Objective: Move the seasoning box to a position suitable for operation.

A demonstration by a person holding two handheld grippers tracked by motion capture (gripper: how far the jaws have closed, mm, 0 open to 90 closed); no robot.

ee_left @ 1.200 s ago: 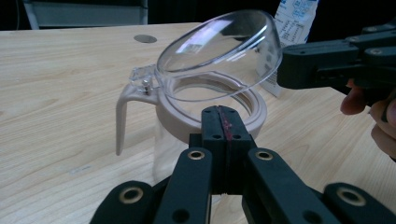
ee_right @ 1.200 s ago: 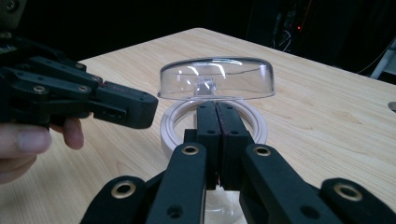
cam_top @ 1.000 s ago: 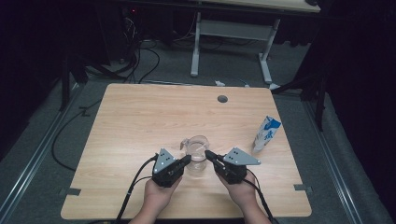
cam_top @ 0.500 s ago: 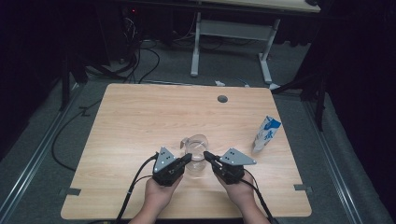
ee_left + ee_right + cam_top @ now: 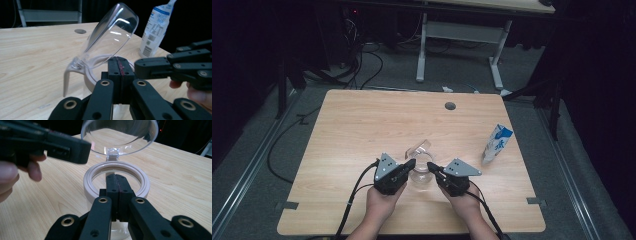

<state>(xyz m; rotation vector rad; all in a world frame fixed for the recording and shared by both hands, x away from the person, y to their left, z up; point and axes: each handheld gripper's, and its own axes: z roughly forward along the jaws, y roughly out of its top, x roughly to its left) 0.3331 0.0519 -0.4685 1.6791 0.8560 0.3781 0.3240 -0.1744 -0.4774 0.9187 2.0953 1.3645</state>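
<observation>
Clear jar [image 5: 419, 172] between both tools.

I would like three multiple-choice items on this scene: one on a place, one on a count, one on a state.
1. Where does the carton stand?
A. near the table's right edge
B. at its left edge
C. inside the jar

2. How many grippers are at the jar?
A. none
B. one
C. two

3. The jar's clear lid is
A. shut flat
C. lying apart on the table
B. swung up, open

Key: A, seen in the high view; C, the left gripper and right gripper flank it; B, it tilts up on its hinge.
</observation>
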